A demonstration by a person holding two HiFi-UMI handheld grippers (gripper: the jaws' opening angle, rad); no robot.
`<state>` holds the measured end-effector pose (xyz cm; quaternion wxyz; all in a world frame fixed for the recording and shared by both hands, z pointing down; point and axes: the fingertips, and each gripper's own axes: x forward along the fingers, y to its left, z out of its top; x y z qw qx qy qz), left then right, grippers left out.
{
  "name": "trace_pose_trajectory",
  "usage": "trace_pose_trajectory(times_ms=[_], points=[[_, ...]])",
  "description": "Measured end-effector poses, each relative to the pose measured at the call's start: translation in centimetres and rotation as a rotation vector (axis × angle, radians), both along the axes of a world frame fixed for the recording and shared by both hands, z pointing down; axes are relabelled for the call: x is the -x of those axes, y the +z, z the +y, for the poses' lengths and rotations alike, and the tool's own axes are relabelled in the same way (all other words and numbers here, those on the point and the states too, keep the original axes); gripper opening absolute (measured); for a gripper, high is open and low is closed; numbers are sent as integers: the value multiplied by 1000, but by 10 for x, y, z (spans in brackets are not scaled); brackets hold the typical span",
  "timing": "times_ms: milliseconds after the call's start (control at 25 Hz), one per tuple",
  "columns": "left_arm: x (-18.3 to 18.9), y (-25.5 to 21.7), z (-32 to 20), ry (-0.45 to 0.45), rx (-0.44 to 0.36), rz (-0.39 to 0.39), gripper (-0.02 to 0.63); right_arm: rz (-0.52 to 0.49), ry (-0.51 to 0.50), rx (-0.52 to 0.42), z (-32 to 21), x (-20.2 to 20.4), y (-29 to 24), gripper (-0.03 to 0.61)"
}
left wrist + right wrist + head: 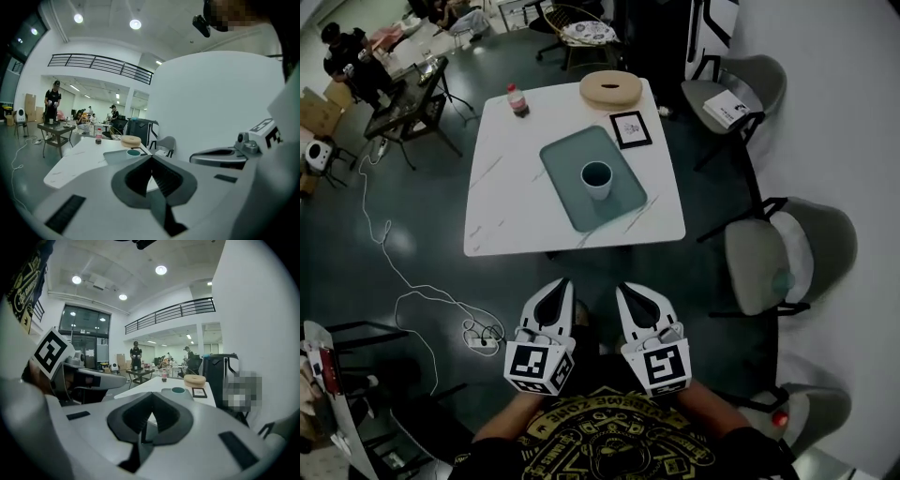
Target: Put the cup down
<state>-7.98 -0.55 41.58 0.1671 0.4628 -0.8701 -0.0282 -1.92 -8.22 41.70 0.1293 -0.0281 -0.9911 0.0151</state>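
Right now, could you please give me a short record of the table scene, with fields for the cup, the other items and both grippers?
cup: upright on the tray, nothing holding it
tray: green, flat on the white table
bottle: standing near the table's far left corner
ring: beige, at the far edge
framed card: flat, between ring and tray
left gripper: jaws together, empty, short of the table
right gripper: jaws together, empty, beside the left one

A dark floor (431, 244) spreads at left, grey chairs (755, 253) line the white wall (853, 112) at right, and round ceiling lights (135, 24) glow overhead.
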Motion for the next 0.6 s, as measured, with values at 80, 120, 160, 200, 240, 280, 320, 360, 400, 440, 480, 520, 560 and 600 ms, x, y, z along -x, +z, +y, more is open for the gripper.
trace_pose_trajectory(times_ms=[80, 120, 160, 200, 240, 280, 320, 360, 400, 440, 480, 520, 560, 600], points=[[-18, 4, 8, -33, 24, 0, 11, 12, -40, 17, 5, -12, 8, 6], [-26, 7, 13, -50, 36, 0, 11, 15, -61, 21, 8, -17, 11, 6], [-33, 11, 19, -69, 48, 0, 11, 14, -80, 26, 10, -21, 13, 6], [-38, 15, 25, -88, 57, 1, 11, 9, -96, 36, 13, -23, 13, 6], [-41, 18, 31, -106, 64, 2, 11, 1, -110, 46, 15, -24, 11, 6], [-44, 20, 36, -124, 69, 3, 11, -8, -125, 50, 18, -25, 7, 6], [-47, 21, 40, -139, 72, 4, 11, -16, -140, 46, 21, -26, 4, 6], [-50, 21, 44, -153, 74, 5, 11, -21, -153, 44, 25, -27, 1, 6], [-53, 20, 48, -163, 73, 5, 11, -24, -163, 45, 28, -29, 0, 7], [-55, 18, 51, -172, 72, 3, 11, -26, -169, 49, 31, -30, -1, 7], [-58, 16, 54, -179, 71, 1, 11, -27, -175, 52, 34, -31, -1, 6], [-60, 16, 58, -187, 71, 0, 11, -26, -182, 51, 38, -31, -2, 6], [-62, 15, 63, -196, 72, 0, 11, -22, -190, 51, 42, -32, -2, 6], [-63, 16, 68, -205, 74, 1, 11, -13, -196, 51, 45, -33, 1, 6]])
